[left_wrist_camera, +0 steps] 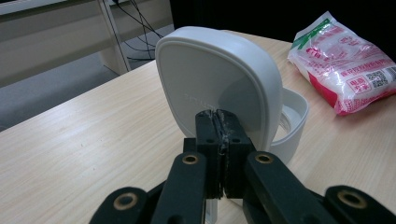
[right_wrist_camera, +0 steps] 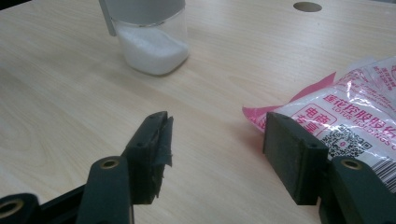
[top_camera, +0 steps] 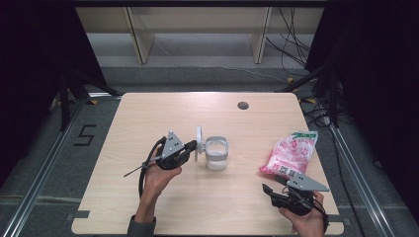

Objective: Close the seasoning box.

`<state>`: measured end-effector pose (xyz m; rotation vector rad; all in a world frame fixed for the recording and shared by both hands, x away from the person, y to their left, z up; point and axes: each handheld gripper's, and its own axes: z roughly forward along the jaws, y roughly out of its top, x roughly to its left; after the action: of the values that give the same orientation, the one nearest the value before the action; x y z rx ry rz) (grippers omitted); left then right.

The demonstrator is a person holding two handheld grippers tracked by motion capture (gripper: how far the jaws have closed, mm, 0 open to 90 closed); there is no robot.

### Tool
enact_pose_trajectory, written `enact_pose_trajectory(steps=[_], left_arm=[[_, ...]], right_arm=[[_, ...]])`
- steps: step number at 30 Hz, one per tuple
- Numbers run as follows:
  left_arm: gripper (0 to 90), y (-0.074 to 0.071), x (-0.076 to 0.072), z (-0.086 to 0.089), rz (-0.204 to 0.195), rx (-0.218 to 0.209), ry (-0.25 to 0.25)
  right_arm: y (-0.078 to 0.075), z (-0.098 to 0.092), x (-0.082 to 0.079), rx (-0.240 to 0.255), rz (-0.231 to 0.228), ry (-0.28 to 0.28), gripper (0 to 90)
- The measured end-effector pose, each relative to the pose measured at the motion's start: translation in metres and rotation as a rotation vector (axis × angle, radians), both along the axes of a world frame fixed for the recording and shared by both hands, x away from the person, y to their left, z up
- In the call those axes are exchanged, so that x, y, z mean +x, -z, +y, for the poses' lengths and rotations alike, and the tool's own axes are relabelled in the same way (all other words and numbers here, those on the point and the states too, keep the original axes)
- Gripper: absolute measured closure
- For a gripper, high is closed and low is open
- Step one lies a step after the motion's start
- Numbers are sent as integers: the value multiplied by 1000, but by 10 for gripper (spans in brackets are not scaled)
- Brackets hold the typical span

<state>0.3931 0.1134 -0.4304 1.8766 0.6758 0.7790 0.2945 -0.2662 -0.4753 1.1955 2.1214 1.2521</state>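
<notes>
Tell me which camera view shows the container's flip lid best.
The left gripper view: the lid stands upright and close, its inner face toward the camera, with the left gripper shut on its edge. The high view shows it small and edge-on. The right gripper view catches just a sliver.

- A pale wood-grain surface point(top_camera: 148, 113) is sitting in the middle of the room, a round dark hole point(top_camera: 242, 105) showing near its far edge.
- Grey floor point(top_camera: 207, 74) is stretching behind it, with black cables point(top_camera: 289, 47) trailing across at the right.
- Light wooden furniture legs point(top_camera: 140, 34) are standing at the back.
- Black curtains point(top_camera: 29, 74) are hanging on both sides.
- Metal rails point(top_camera: 42, 173) are running along the floor beside a marked "5" point(top_camera: 85, 135).
</notes>
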Motion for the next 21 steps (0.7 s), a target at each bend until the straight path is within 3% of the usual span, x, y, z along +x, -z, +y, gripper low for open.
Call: enact_pose_trajectory(steps=[6,7,11,12,14,21], left_arm=[[885,-2,-3,-2,22,-24,10],[885,-3,-2,-2,11,-25,13],[890,-2,-4,-4,7,-7,8],[890,-2,-4,-4,6,-10,6],[890,-3,-4,-5,8,-1,25],[889,-4,-6,-12,27,-35,10]], right_arm=[[0,0,0,5,-1,0,418],[0,0,0,8,2,0,419],[0,-1,2,-17,-27,-22,419],[0,1,0,3,-5,-6,419],[0,0,2,-8,-21,-26,419],[0,-1,2,-18,-29,-27,419]])
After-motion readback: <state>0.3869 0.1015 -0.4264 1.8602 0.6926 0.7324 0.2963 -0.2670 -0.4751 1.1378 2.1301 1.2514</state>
